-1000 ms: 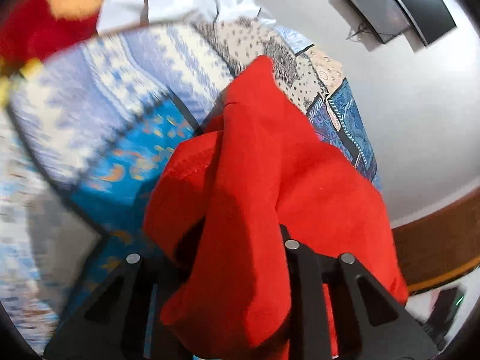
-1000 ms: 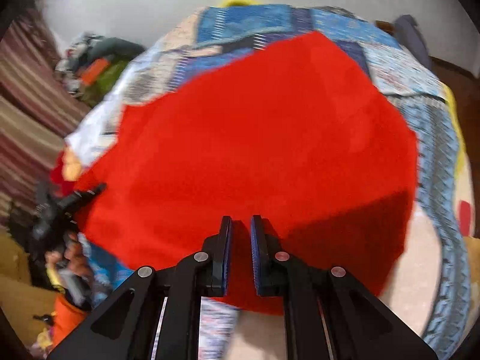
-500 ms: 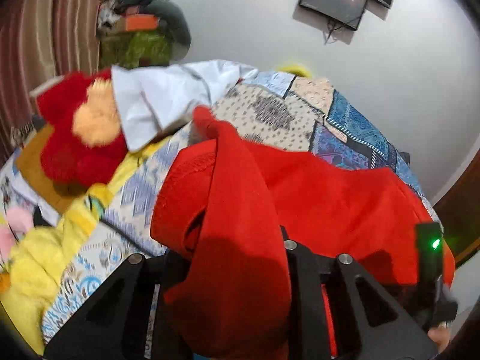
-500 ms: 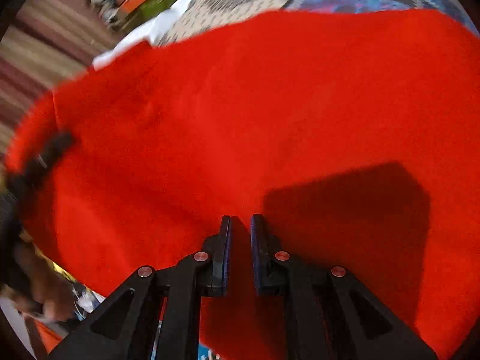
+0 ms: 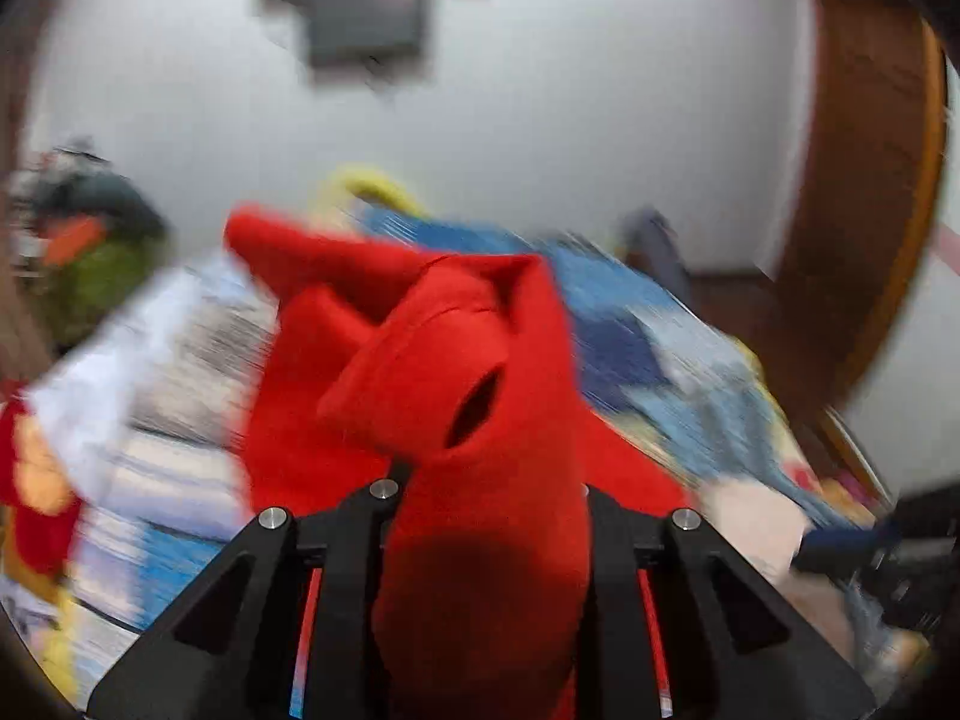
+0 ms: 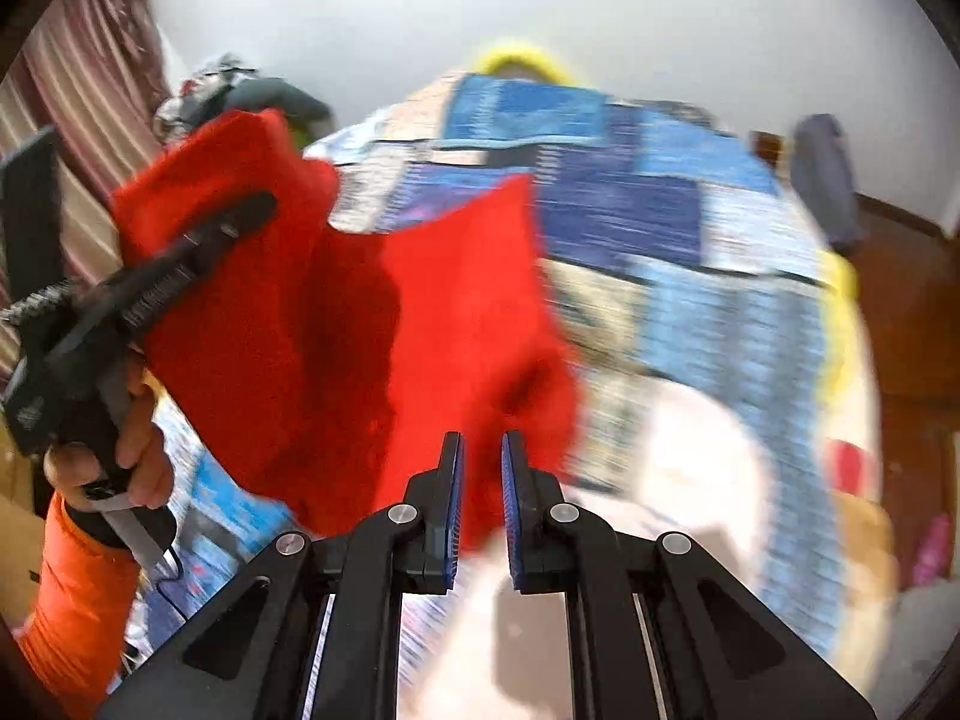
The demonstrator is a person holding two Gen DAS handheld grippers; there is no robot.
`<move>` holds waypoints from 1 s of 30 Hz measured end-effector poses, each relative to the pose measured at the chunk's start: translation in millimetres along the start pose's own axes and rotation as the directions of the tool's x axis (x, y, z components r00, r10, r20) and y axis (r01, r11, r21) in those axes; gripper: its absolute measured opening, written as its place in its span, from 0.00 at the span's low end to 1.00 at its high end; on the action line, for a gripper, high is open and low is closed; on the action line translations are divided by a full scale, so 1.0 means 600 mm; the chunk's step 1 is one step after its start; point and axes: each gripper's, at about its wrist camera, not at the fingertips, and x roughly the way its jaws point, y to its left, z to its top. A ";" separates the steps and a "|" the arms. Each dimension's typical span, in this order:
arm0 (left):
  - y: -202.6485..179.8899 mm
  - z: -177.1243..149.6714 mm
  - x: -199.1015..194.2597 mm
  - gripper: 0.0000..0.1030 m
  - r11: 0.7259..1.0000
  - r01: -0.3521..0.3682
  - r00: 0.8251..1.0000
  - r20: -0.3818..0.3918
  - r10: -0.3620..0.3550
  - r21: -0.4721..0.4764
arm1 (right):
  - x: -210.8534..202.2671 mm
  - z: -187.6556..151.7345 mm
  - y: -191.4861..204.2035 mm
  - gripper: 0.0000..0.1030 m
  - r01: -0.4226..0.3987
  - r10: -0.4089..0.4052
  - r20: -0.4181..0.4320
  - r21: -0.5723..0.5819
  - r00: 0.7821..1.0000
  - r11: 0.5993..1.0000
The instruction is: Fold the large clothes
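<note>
A red garment is bunched up and raised over the bed, with a dark fold opening in its middle. My left gripper is shut on a thick bundle of it, and the cloth hides its fingertips. In the right wrist view the red garment stretches from the left gripper, held by a hand in an orange sleeve, down to my right gripper. The right gripper's blue pads are shut on the garment's lower edge. The left wrist view is blurred by motion.
A blue patchwork quilt covers the bed below. A red plush toy and a white cloth lie at its left. A clothes pile sits by the striped curtain. A wooden door stands at right.
Both grippers have risen with the garment. It no longer spreads over the quilt but hangs bunched between them. The left gripper has rolled and swung toward the wall.
</note>
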 end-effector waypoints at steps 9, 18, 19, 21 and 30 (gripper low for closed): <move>-0.127 -0.137 0.058 0.44 0.975 0.081 0.971 -0.239 -0.030 0.207 | -0.064 -0.075 -0.074 0.07 0.076 -0.074 -0.023 0.095 0.997 0.993; -0.040 -0.098 -0.094 0.85 0.977 0.215 0.957 -0.198 -0.211 -0.002 | -0.053 -0.027 -0.006 0.07 -0.001 -0.003 0.078 0.048 0.997 0.999; -0.019 -0.090 -0.104 0.89 0.982 0.187 0.967 -0.172 -0.187 -0.017 | -0.048 -0.020 0.005 0.07 -0.006 0.003 0.083 0.035 0.997 0.999; 0.028 -0.076 -0.111 0.94 0.994 0.103 0.986 -0.127 -0.108 -0.040 | -0.032 -0.002 0.037 0.07 0.003 -0.001 0.089 -0.018 0.996 1.000; 0.169 -0.146 0.065 0.95 0.983 -0.072 0.912 -0.411 -0.003 -0.167 | 0.136 0.039 0.139 0.07 0.090 -0.087 0.021 -0.222 0.996 0.971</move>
